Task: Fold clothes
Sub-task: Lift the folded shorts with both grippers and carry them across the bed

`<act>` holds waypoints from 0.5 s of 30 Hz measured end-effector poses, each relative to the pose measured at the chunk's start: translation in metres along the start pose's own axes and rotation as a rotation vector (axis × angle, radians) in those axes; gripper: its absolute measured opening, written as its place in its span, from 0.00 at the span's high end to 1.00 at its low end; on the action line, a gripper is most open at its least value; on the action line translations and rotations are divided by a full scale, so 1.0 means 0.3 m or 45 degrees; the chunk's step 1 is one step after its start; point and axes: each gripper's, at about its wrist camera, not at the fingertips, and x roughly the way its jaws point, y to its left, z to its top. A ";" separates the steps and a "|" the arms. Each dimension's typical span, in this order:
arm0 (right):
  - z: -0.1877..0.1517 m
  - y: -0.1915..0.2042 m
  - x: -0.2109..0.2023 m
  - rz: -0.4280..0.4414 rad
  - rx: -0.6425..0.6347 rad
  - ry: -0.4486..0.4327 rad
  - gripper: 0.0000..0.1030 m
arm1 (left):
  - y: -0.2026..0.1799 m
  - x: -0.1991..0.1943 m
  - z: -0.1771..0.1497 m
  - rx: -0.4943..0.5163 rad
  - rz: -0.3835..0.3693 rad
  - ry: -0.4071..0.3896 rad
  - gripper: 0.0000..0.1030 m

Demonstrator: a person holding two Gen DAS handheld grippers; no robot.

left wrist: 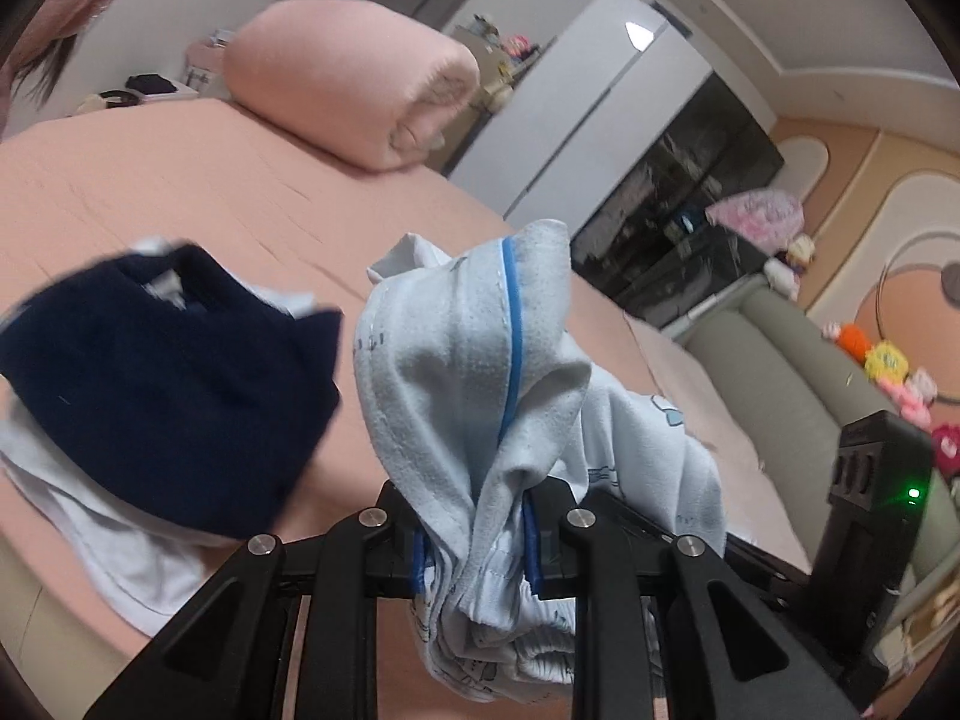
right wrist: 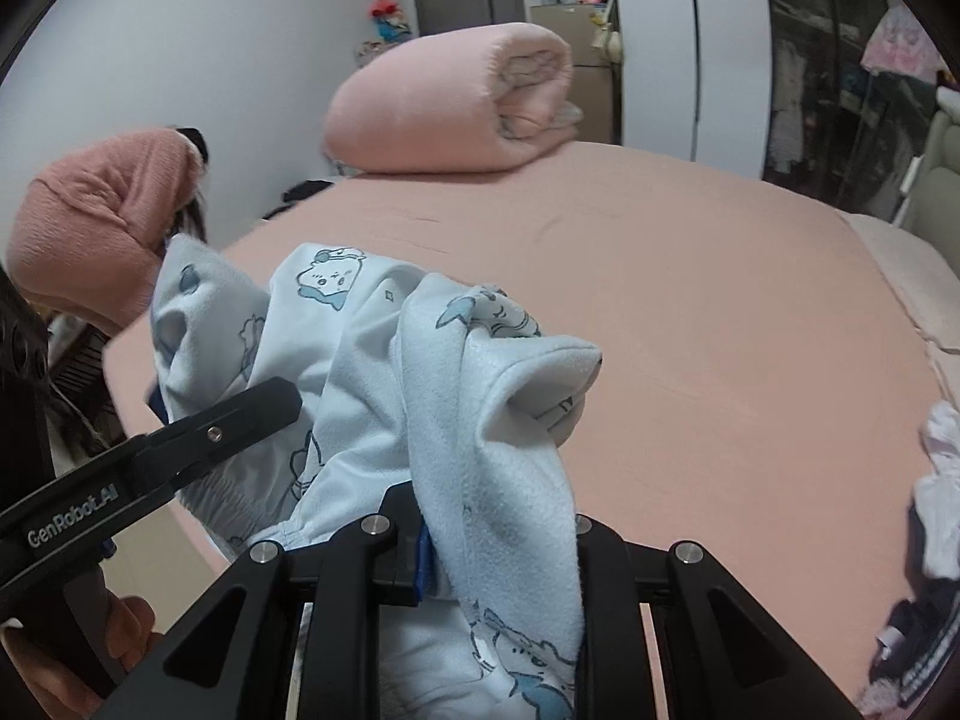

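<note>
A light blue garment point(left wrist: 468, 372) with a blue stripe and cartoon prints is bunched up and lifted above the pink bed. My left gripper point(left wrist: 477, 540) is shut on a fold of it, cloth spilling over both fingers. In the right wrist view the same printed garment point(right wrist: 360, 348) hangs in front of me, and my right gripper point(right wrist: 498, 546) is shut on another fleecy fold. The left gripper's black arm point(right wrist: 150, 468) reaches in from the left, a hand point(right wrist: 66, 654) holding it. A navy garment point(left wrist: 162, 384) lies on a white one point(left wrist: 114, 540) at the left.
The pink bed sheet point(right wrist: 690, 312) stretches ahead, with a rolled pink quilt point(right wrist: 456, 102) at its far end. A person in a pink sweater point(right wrist: 96, 216) bends at the left bedside. White and dark clothes point(right wrist: 936, 504) lie at the right edge. A wardrobe point(left wrist: 588, 102) and sofa point(left wrist: 774, 372) stand beyond.
</note>
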 end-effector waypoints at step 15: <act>0.229 0.373 0.090 0.122 -0.500 -0.024 0.81 | 0.216 -0.183 0.192 -0.053 0.168 -0.165 0.80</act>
